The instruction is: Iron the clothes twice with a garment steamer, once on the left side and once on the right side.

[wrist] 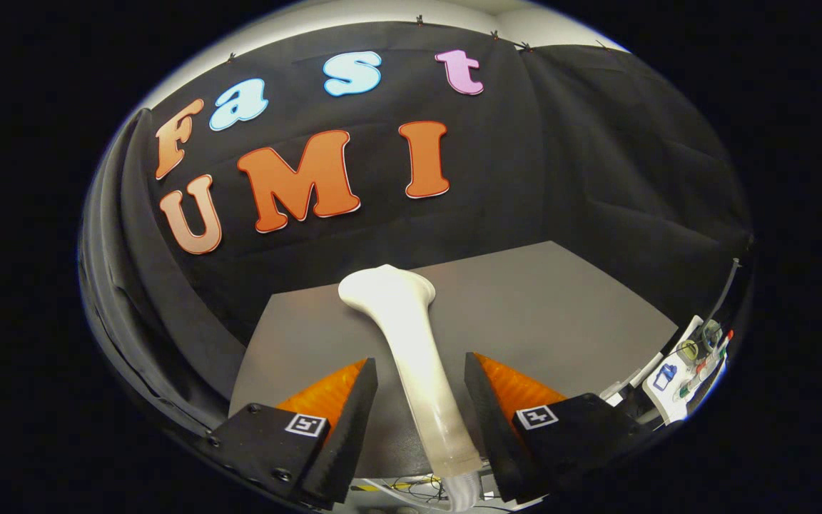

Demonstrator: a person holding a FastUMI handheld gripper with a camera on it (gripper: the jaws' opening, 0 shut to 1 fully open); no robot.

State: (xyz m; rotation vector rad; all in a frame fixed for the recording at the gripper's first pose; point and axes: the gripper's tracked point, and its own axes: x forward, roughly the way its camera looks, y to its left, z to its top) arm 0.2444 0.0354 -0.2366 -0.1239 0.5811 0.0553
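Observation:
A white garment steamer runs lengthwise between my fingers over the grey table. Its flared head points away, beyond the fingertips, towards the back wall. Its handle passes back under me and ends in a clear ribbed hose. My gripper is open: the two fingers flank the handle, with a narrow gap on each side, and neither pad touches it.
Black cloth walls close the table at the back and on both sides. Off the table's right edge stands a white board with small gadgets and cables. Loose wires lie below the table's near edge, under my fingers.

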